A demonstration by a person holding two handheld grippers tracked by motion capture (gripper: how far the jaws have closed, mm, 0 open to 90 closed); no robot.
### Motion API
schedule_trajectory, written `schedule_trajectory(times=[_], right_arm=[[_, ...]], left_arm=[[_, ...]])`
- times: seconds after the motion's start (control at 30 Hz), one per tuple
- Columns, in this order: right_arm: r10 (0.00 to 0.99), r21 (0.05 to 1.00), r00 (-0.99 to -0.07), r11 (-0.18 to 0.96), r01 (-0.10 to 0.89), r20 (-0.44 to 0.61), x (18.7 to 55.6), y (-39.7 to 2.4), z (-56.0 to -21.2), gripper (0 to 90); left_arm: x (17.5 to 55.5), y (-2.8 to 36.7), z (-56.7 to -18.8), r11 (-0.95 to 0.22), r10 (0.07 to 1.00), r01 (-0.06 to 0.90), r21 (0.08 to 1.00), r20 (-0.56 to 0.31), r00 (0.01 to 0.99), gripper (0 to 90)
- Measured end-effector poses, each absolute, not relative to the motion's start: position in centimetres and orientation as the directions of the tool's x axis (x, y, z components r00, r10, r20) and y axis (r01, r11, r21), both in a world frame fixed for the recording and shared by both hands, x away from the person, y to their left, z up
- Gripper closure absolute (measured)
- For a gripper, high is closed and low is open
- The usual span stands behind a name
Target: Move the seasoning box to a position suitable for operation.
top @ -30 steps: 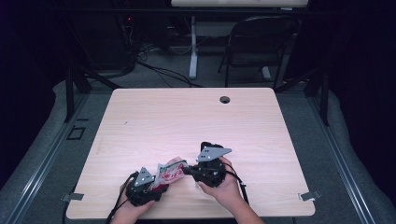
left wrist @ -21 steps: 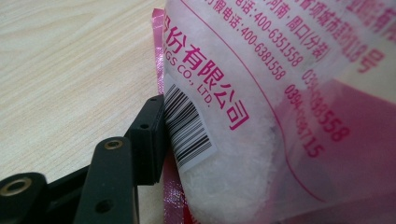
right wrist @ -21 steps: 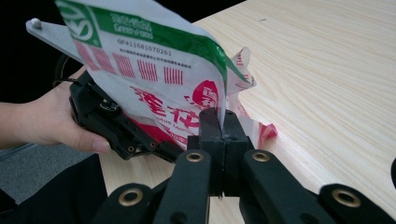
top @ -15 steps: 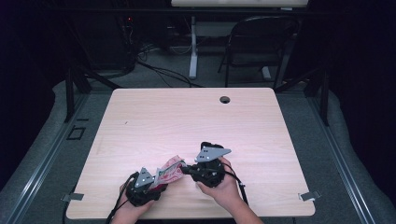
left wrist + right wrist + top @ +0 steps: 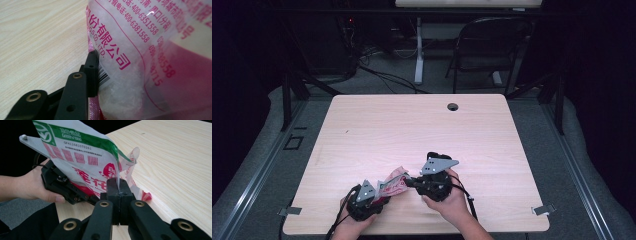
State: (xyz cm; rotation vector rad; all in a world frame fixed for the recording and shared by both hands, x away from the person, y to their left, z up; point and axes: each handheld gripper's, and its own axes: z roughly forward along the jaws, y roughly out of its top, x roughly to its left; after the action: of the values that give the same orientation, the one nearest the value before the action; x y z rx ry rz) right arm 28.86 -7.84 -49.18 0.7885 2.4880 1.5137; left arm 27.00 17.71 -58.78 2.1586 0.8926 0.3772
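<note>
Near the front edge of the wooden table point(image 5: 377, 125), a printed plastic bag point(image 5: 391, 186) — pink, white and green, with a clear window on white grains — is held up between the two tools. The right gripper point(image 5: 119, 192) has its jaws pressed together on the bag's thin edge. The left gripper point(image 5: 379, 196) sits under the bag's other end; its jaws have just been closing with the bag between them, and one black pad point(image 5: 92, 72) lies against the barcode. Whether the far pad presses too — hidden. The person's left hand point(image 5: 35, 186) grips that tool's body.
</note>
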Motion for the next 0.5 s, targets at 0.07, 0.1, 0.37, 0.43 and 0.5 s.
schedule_trajectory(times=[0.07, 0.1, 0.37, 0.43, 0.5], right_arm=[[0.49, 0.856, -0.857, 0.362, 0.367, 0.16, 28.88, -7.86, -49.19, 90.0], [0.489, 0.856, -0.857, 0.363, 0.368, 0.161, 28.88, -7.87, -49.21, 90.0], [0.489, 0.856, -0.857, 0.36, 0.37, 0.164, 28.88, -7.91, -49.29, 90.0], [0.487, 0.856, -0.857, 0.358, 0.372, 0.169, 28.98, -8.09, -49.33, 90.0], [0.487, 0.856, -0.856, 0.356, 0.374, 0.172, 28.99, -8.15, -49.36, 90.0]], left_arm=[[27.0, 17.72, -58.78, -0.47, 0.701, 0.478, 0.742, -0.015, 0.713, 65.3], [27.01, 17.72, -58.78, -0.47, 0.701, 0.478, 0.742, -0.016, 0.713, 65.9], [27.06, 17.66, -58.67, -0.468, 0.703, 0.477, 0.744, -0.014, 0.711, 67.4], [27.05, 17.57, -58.5, -0.478, 0.703, 0.476, 0.738, -0.002, 0.711, 67.8], [27.05, 17.51, -58.37, -0.485, 0.704, 0.477, 0.733, 0.003, 0.711, 68.0]])
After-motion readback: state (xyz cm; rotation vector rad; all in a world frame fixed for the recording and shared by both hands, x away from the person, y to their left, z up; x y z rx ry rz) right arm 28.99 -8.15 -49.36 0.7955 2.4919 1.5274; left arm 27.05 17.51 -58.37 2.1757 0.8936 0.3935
